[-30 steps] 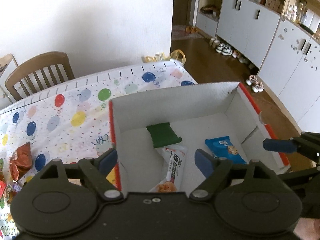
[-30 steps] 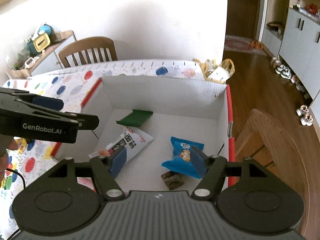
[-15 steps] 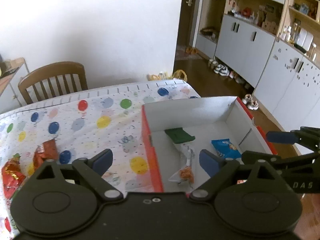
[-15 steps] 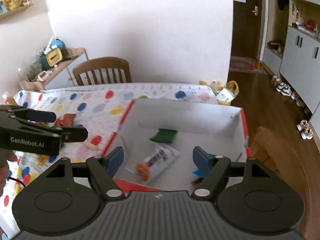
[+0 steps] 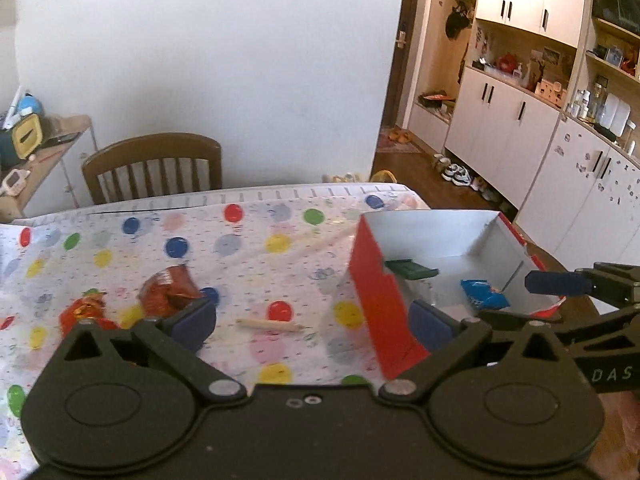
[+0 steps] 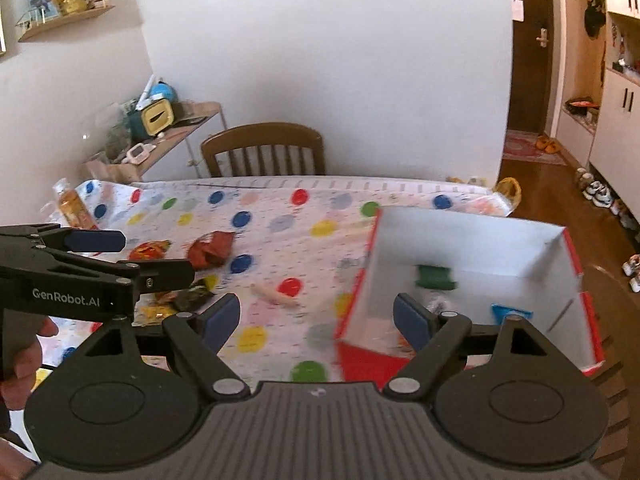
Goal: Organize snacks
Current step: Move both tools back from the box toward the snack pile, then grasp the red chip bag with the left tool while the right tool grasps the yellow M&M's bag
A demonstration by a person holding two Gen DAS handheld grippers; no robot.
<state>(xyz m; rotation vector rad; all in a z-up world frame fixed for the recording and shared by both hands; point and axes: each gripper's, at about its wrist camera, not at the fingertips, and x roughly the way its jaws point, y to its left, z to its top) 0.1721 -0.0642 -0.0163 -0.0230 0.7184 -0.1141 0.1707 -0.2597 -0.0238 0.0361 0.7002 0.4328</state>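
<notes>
A red-sided cardboard box [image 5: 376, 300] [image 6: 472, 236] with a white inside stands at the table's right end. In it lie a green packet [image 5: 412, 269] [image 6: 434, 276] and a blue packet [image 5: 482, 294] [image 6: 510, 314]. Red snack bags [image 5: 170, 290] [image 6: 211, 248] and a pale stick-shaped snack [image 5: 269, 325] [image 6: 275, 295] lie on the balloon-print tablecloth left of the box. My left gripper [image 5: 312, 320] hangs above the cloth beside the box, its jaws opening with nothing between them. My right gripper [image 6: 316, 316] is also opening and empty, above the box's left wall.
A wooden chair [image 5: 154, 166] stands at the table's far side. A side shelf [image 6: 160, 140] with clutter is at the back left. White cabinets [image 5: 520, 132] and shoes on the wooden floor [image 5: 456, 172] lie to the right. A hand [image 6: 20, 360] holds the left gripper's handle.
Both grippers have pulled back and up out of the box and swung left over the tablecloth. Their jaws have spread wider. The snacks in the box stay where they lay.
</notes>
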